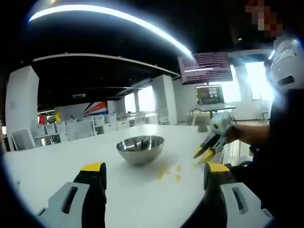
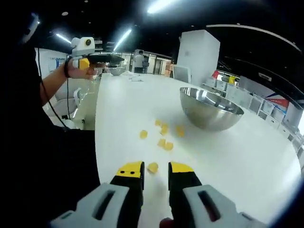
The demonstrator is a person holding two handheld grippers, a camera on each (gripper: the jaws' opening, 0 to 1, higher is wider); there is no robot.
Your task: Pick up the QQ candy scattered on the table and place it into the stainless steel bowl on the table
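A white table carries a stainless steel bowl, upright and shiny. In the left gripper view, the bowl sits at about 12 o'clock from the left gripper, whose yellow-tipped jaws stand wide apart, grasping nothing. Small yellow QQ candies lie scattered on the tabletop just beside the bowl, toward 4 o'clock of it. The right gripper enters at 3 o'clock, above the table edge, held by a hand; its yellow jaws are slightly parted.

In the right gripper view, the right gripper's jaws stand released, with one candy lying on the table between their tips. More candies are scattered at 12 o'clock, the bowl at 1 o'clock. A wall screen shows text lines too blurred to read.
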